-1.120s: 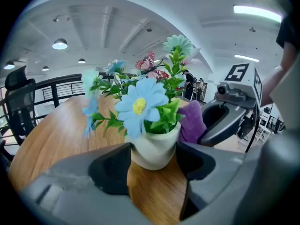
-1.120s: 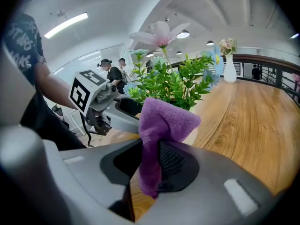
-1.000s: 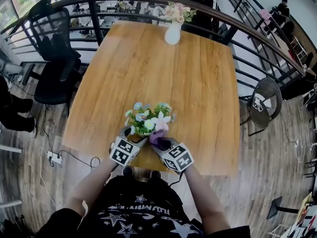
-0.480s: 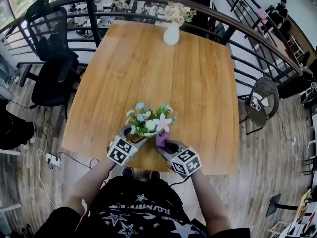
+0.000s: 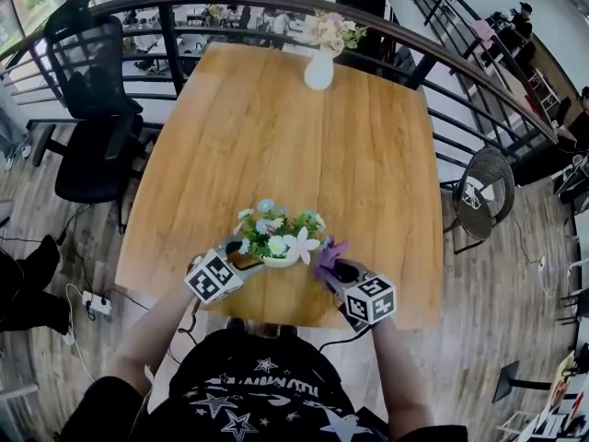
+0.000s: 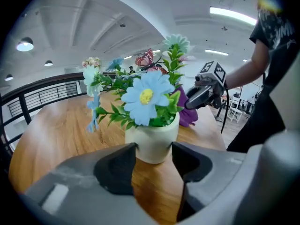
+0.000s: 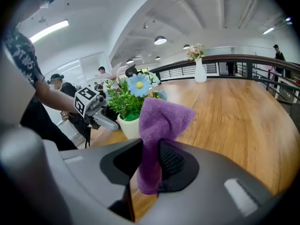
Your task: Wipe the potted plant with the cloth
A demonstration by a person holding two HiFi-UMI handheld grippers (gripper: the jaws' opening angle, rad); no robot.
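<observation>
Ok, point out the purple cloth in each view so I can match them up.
Head view: purple cloth at lower centre, just right of the potted plant.
Left gripper view: right of centre, peeking from behind the pot.
Right gripper view: dead centre, pinched in the tongs of the right gripper.
Shared landmark: the potted plant, in all three.

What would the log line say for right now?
left tongs: just been closing, gripping potted plant | right tongs: shut on purple cloth | cloth: beside the plant
</observation>
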